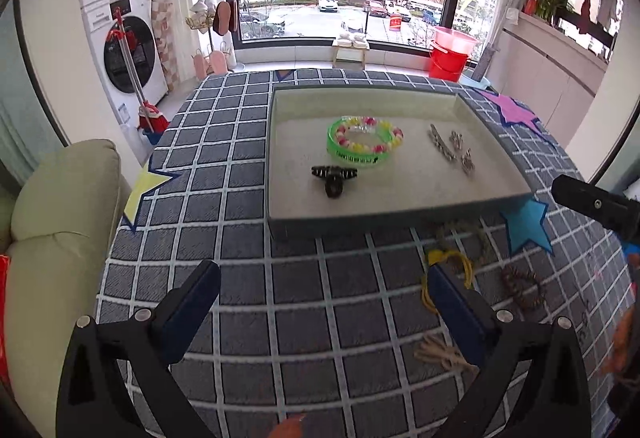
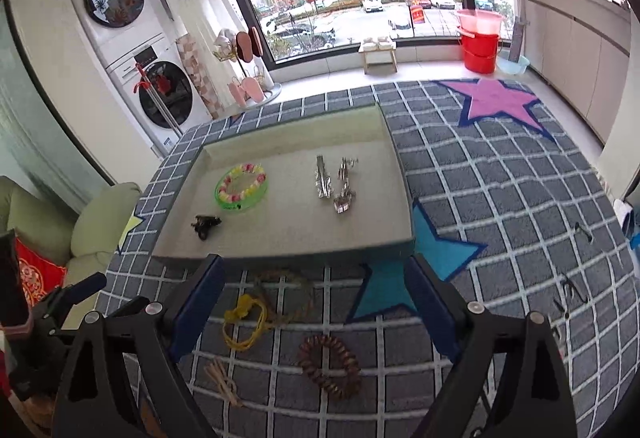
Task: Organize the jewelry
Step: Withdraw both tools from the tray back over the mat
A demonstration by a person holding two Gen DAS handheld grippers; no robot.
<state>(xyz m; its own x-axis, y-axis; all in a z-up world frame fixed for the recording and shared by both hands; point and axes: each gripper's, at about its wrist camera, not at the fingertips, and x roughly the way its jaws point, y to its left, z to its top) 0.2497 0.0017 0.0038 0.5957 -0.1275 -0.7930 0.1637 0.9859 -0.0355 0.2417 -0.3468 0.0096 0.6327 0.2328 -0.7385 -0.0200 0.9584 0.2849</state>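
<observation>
A grey tray [image 1: 400, 216] [image 2: 320, 257] lies on the checked cloth. It holds a green bangle with a bead bracelet [image 1: 352, 158] [image 2: 237, 207], a black hair claw [image 1: 334, 178] [image 2: 205, 225] and silver hair clips [image 1: 450, 148] [image 2: 324, 178]. In front of the tray lie a yellow cord bracelet [image 1: 460, 262] [image 2: 244, 318], a brown beaded bracelet [image 1: 524, 290] [image 2: 330, 366] and tan wooden pins [image 1: 440, 352] [image 2: 222, 378]. My left gripper [image 1: 323, 270] hovers open over bare cloth. My right gripper [image 2: 314, 262] is open above the brown bracelet, holding nothing.
A thin brown cord [image 2: 288, 290] loops beside the yellow bracelet. Black hairpins [image 2: 572, 294] lie on the cloth at the far right. A pale green sofa [image 1: 60, 218] flanks the table's left edge. Washing machines [image 1: 124, 50] and a red bucket [image 1: 448, 62] stand beyond.
</observation>
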